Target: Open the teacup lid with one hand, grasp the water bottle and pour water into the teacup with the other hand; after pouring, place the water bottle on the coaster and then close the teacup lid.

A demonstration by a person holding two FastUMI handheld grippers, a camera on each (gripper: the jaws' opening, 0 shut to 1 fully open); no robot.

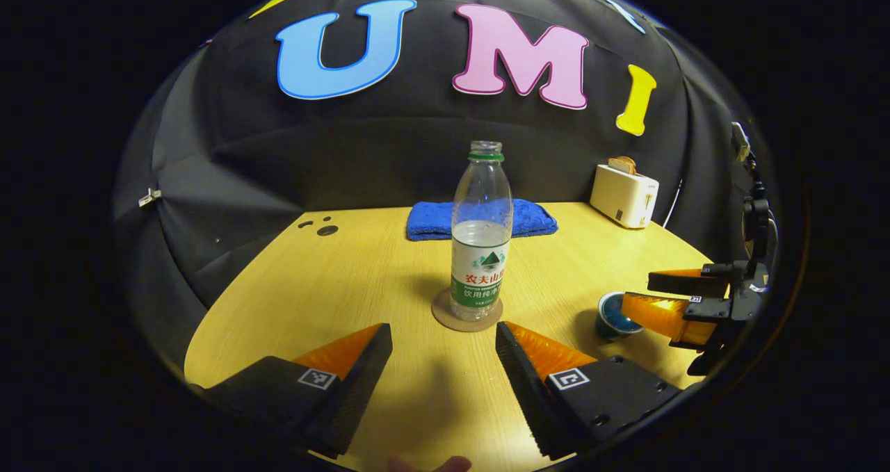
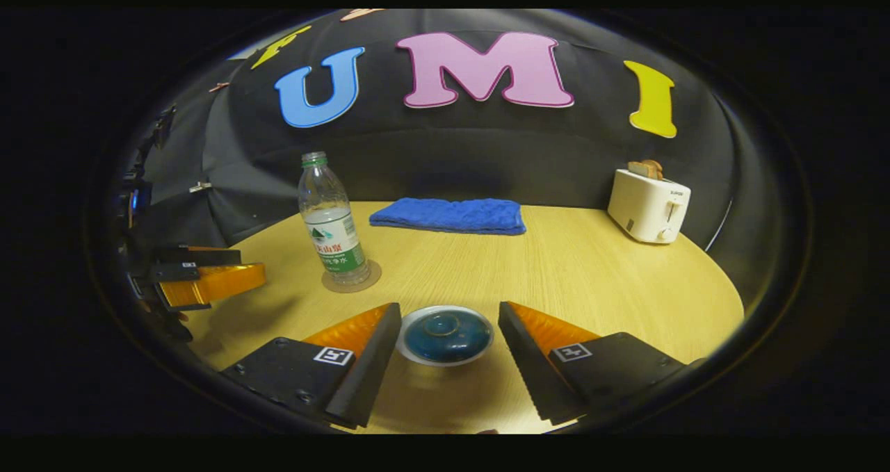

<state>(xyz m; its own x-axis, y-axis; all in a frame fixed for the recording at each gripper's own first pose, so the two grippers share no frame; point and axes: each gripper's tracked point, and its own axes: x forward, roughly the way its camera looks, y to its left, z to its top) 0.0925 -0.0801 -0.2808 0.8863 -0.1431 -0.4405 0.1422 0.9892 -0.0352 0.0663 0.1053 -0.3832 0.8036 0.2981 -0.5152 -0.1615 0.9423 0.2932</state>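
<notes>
In the left gripper view, a clear water bottle [image 1: 480,242], uncapped and part full, stands upright on a round brown coaster [image 1: 466,317]. My left gripper [image 1: 442,327] is open just short of it, nothing between its fingers. In the right gripper view, the teacup [image 2: 445,335] has a dark blue knobbed lid resting on its white rim. My right gripper [image 2: 448,308] is open with a finger on either side of the cup. The bottle [image 2: 332,229], its coaster [image 2: 351,277] and the left gripper [image 2: 252,263] show to the left. The right gripper [image 1: 637,288] hovers at the teacup [image 1: 615,315].
A folded blue towel [image 1: 480,220] lies at the back of the wooden table [image 1: 334,284]. A white toaster [image 2: 648,204] with toast in it stands at the back right. The booth's black cloth wall closes in behind and to both sides.
</notes>
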